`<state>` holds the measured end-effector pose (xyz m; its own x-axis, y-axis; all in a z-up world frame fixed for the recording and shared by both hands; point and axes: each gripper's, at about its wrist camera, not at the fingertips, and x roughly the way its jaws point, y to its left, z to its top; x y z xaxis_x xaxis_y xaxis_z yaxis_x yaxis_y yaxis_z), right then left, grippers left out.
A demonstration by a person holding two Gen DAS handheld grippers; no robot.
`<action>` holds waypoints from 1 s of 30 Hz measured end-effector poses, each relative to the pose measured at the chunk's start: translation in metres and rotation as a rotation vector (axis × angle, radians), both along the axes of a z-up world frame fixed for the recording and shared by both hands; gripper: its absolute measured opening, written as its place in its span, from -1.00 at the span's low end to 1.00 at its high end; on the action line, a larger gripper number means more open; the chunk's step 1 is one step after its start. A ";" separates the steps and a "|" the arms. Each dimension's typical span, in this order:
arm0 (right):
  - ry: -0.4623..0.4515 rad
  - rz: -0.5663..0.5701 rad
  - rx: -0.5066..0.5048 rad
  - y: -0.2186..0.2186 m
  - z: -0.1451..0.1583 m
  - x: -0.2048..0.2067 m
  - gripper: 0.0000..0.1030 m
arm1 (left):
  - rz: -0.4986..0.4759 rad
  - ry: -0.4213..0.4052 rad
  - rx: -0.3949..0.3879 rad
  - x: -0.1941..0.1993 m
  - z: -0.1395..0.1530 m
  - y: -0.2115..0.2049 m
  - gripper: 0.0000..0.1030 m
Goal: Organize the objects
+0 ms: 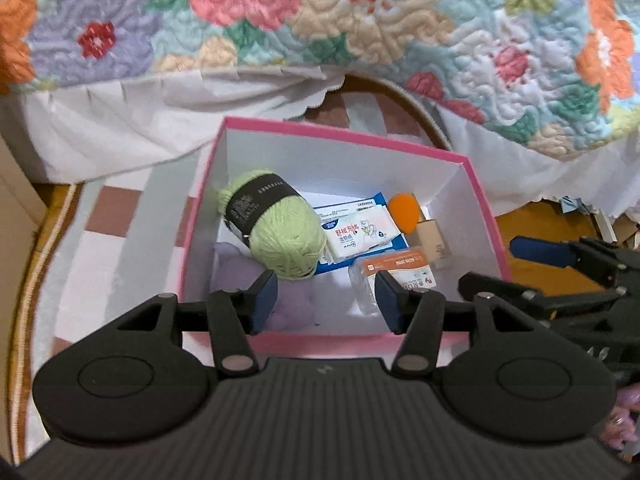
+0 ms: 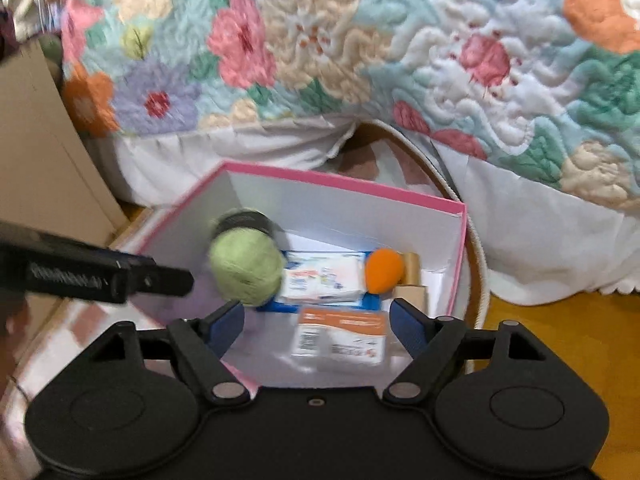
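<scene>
In the right wrist view, the green yarn ball (image 2: pixel 246 266) and the tissue pack (image 2: pixel 324 278) at its 3 o'clock side are smeared by motion blur, so the print cannot be read. The purple soft thing (image 1: pixel 256 280) in the left wrist view is partly hidden under the yarn and behind a blue pad; possibly cloth. The beige bottle (image 1: pixel 434 246) is half covered by the orange sponge (image 1: pixel 404 208). The right gripper (image 1: pixel 560 276) is cut off at 3 o'clock.

Open pink box (image 1: pixel 486 208), white inside, on the floor. Contents: green yarn ball (image 1: pixel 276 226) with dark band, far left; white tissue pack (image 1: pixel 362 236) at centre; orange sponge (image 1: pixel 404 208) far right; orange-labelled packet (image 1: pixel 394 276) near right.
</scene>
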<state>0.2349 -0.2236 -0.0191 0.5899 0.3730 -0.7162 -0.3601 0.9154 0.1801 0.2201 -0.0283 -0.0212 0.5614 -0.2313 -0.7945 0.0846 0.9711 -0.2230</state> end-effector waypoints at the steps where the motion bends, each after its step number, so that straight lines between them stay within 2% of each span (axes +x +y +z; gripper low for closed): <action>1: -0.005 -0.003 0.006 0.001 0.006 -0.004 0.63 | 0.000 -0.005 0.005 -0.005 0.006 0.002 0.07; 6: -0.033 -0.008 0.013 0.003 0.041 -0.031 0.66 | -0.007 -0.032 0.052 -0.030 0.040 0.008 0.14; 9: -0.036 -0.009 -0.012 0.008 0.056 -0.045 0.67 | -0.012 -0.017 0.063 -0.042 0.053 0.008 0.14; 16: -0.018 -0.021 -0.065 0.014 0.073 -0.079 0.67 | -0.022 0.012 0.103 -0.073 0.065 0.004 0.14; 25: 0.074 -0.069 -0.084 0.003 0.058 -0.105 0.68 | 0.017 0.061 0.074 -0.107 0.062 0.015 0.21; 30: 0.101 -0.085 -0.084 0.003 0.039 -0.116 0.68 | 0.028 0.069 0.117 -0.116 0.057 0.018 0.22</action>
